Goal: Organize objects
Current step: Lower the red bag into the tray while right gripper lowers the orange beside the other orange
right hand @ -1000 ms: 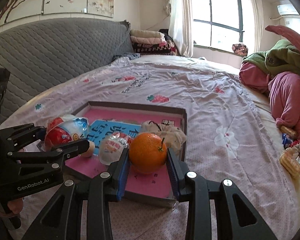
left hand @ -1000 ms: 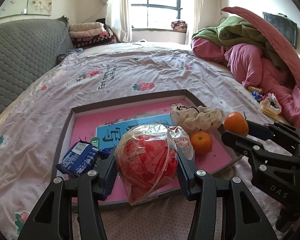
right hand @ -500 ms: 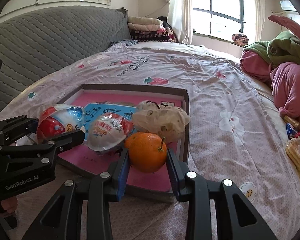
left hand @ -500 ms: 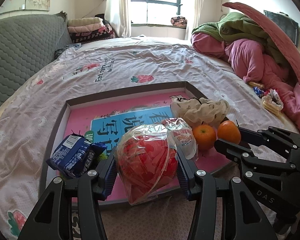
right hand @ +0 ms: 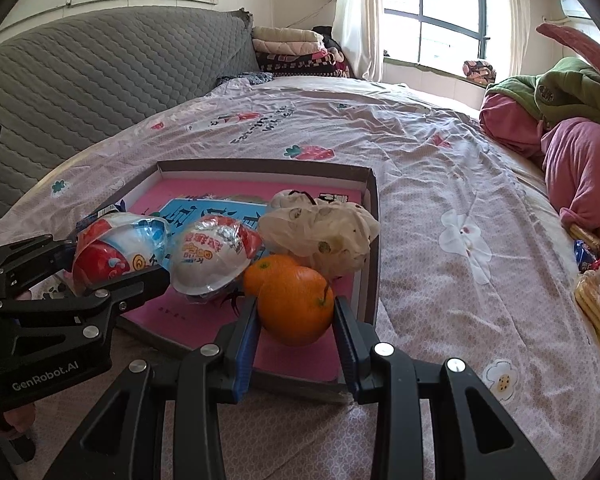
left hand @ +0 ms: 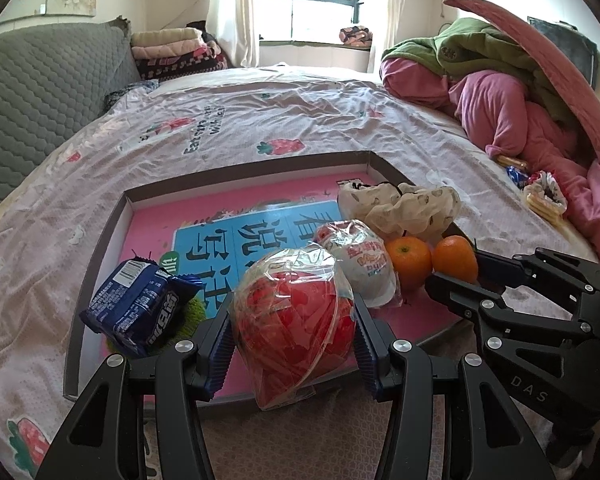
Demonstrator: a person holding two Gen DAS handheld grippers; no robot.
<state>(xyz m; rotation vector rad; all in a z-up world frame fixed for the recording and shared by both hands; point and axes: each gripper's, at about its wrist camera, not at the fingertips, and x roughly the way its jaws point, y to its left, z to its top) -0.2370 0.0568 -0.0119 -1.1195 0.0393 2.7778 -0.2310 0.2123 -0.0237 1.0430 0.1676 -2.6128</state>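
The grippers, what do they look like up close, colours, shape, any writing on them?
Both are matte black, angular linkage frames with silver rivets at the joints and ribbed blue pads lining the two fingers. The left gripper carries white "GenRobot.AI" lettering on its side; the right gripper shows "DAS" in pale letters. No cables or sleeves are visible.

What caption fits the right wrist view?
Right gripper holds an orange over the tray, beside another orange.

Tray: we see it lying on the bed.
Snack pack: in tray, left.
Cloth bag: in tray, behind two oranges.
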